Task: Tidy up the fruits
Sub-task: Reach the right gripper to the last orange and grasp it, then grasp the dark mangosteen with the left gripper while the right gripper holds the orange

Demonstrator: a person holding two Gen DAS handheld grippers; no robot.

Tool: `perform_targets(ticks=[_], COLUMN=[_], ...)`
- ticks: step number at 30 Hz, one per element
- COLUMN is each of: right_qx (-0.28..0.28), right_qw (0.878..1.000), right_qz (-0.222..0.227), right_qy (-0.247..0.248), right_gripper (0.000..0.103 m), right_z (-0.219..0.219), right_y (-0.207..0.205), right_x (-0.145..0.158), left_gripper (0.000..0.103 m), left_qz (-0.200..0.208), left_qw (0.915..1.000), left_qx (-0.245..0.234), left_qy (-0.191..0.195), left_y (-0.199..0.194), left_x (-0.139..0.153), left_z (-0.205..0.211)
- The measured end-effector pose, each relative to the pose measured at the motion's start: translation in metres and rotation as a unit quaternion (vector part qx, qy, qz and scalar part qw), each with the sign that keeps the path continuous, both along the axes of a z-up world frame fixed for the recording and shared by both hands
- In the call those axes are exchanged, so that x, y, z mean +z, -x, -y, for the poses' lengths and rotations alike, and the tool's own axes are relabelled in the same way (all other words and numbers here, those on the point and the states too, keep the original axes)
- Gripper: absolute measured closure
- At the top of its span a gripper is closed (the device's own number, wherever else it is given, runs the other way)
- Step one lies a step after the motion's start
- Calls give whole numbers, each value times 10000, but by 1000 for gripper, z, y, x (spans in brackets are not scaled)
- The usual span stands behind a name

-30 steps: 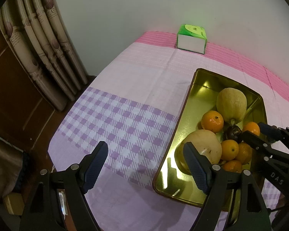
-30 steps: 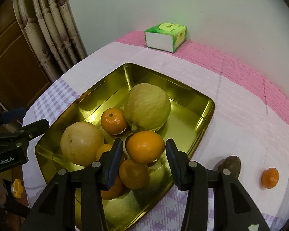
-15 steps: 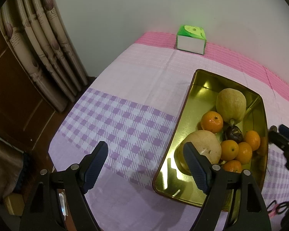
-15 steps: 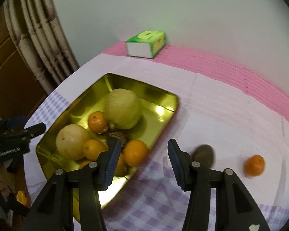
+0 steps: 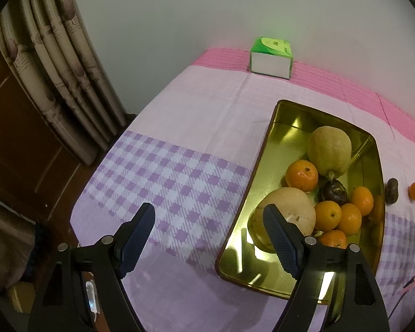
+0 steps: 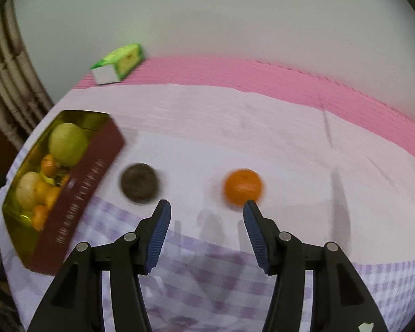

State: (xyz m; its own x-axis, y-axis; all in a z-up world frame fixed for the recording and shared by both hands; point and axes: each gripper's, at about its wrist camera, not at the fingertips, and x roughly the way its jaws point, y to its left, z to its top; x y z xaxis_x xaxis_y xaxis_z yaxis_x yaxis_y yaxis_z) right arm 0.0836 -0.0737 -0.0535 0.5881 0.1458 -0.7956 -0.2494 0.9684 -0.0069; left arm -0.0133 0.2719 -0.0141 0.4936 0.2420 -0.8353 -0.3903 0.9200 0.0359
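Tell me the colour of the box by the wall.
The box is green on top with a white side, clearest in the left wrist view.

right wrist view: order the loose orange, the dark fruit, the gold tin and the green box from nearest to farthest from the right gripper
From the right gripper, which is open and holding nothing:
1. Loose orange, just past the right fingertip.
2. Dark fruit, ahead of the left fingertip; it and the orange are close to a tie.
3. Gold tin, off to the left, holding fruit.
4. Green box, far back left by the wall.
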Motion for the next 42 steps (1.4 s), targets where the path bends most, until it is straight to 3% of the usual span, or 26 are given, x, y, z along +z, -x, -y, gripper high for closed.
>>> perform_targets(ticks=[8, 20, 31, 42], right_qx=[-209, -189, -102, -254], right_qw=[9998, 9996, 9997, 9994], right_qz=[54, 102, 87, 243], right_qy=[-23, -179, -218, -49], right_gripper=[48, 49, 65, 66], right_z=[19, 30, 24, 25], right_y=[-13, -34, -41, -38], right_x=[-13, -28, -32, -32], left_gripper=[22, 22, 22, 23], left_qz=[103, 134, 109, 154], left_qw=[9995, 9960, 9854, 9742], left_qx=[-177, -778, -1630, -2219], left_qy=[-224, -416, -473, -391], left_y=[-2, -16, -42, -60], left_x=[4, 12, 15, 13], left_z=[11, 59, 128, 183])
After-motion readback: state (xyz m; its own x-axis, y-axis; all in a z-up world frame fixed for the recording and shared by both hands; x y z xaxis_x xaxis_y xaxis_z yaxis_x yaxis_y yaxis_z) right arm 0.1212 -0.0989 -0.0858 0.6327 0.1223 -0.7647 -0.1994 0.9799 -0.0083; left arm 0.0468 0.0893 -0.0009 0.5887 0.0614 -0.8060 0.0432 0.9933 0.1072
